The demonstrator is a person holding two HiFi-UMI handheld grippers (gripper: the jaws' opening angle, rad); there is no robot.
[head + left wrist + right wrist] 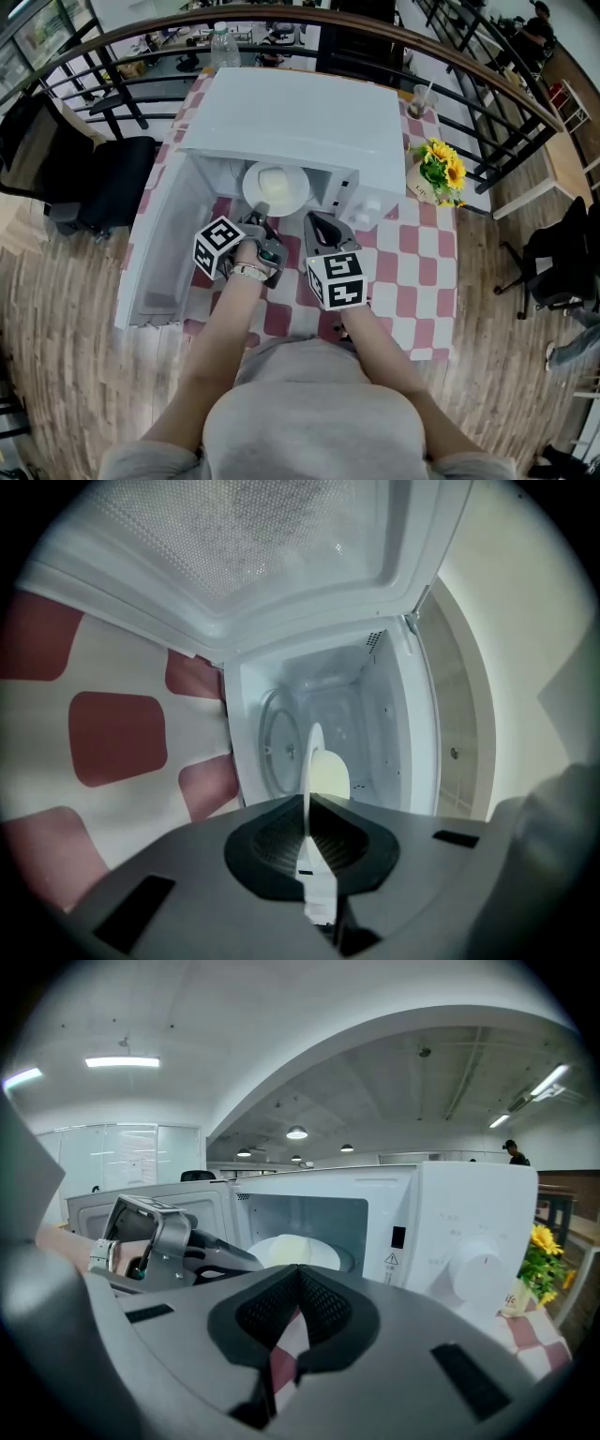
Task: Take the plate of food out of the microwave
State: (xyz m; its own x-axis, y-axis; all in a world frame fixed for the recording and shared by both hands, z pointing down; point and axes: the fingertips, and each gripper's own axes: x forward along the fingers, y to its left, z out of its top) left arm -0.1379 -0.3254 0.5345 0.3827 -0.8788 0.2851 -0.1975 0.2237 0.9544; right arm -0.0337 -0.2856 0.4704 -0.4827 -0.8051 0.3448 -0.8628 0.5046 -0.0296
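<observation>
- Table (412, 253): covered by a red-and-white checked cloth, which reaches the near edge and both side edges.
- Microwave (300, 122): white, standing directly on the cloth and taking up most of the far half. Its door (159, 253) is swung fully open at the left side of the table.
- Flower pot (419, 185): small and pale, holding yellow sunflowers. It stands on the cloth just beside the microwave's right side.
- Cup (419, 101): has a straw and stands near the far right corner, behind the flowers.
- Water bottle (223, 47): upright at the far edge behind the microwave; its base is hidden.
</observation>
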